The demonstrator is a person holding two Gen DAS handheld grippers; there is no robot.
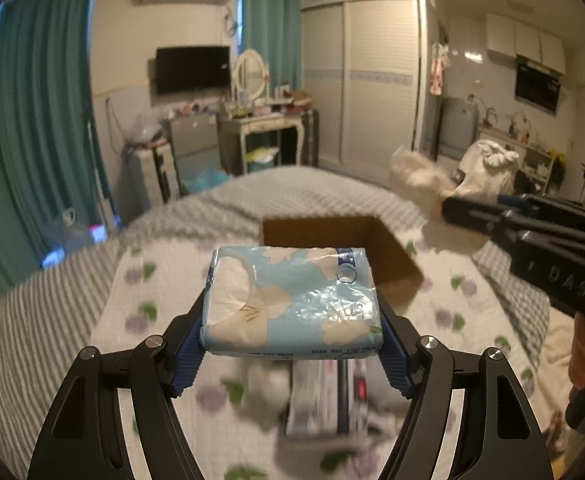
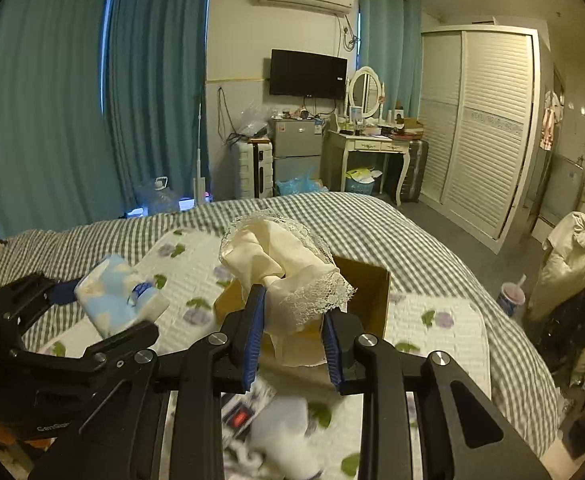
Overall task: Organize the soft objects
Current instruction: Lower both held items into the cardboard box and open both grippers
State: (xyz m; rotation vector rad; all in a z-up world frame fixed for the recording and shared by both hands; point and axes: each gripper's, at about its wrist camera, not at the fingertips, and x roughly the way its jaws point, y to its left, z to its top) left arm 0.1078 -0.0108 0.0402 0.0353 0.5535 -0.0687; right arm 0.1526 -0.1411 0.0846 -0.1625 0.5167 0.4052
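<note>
My left gripper (image 1: 292, 312) is shut on a light blue tissue pack (image 1: 292, 300) with white flowers and holds it in the air, near side of an open cardboard box (image 1: 388, 256) on the bed. It also shows in the right wrist view (image 2: 120, 300). My right gripper (image 2: 292, 320) is shut on a cream cloth with lace trim (image 2: 288, 272) and holds it above the box (image 2: 368, 292). In the left wrist view the cloth (image 1: 416, 180) hangs at the right, beyond the box.
A floral quilt (image 1: 164, 320) lies over a grey checked bedspread (image 2: 392, 232). Below the grippers lie a white soft object (image 2: 288, 436) and a flat white packet (image 1: 320, 396). Beyond the bed stand a dressing table (image 2: 372, 152), wardrobe and curtains.
</note>
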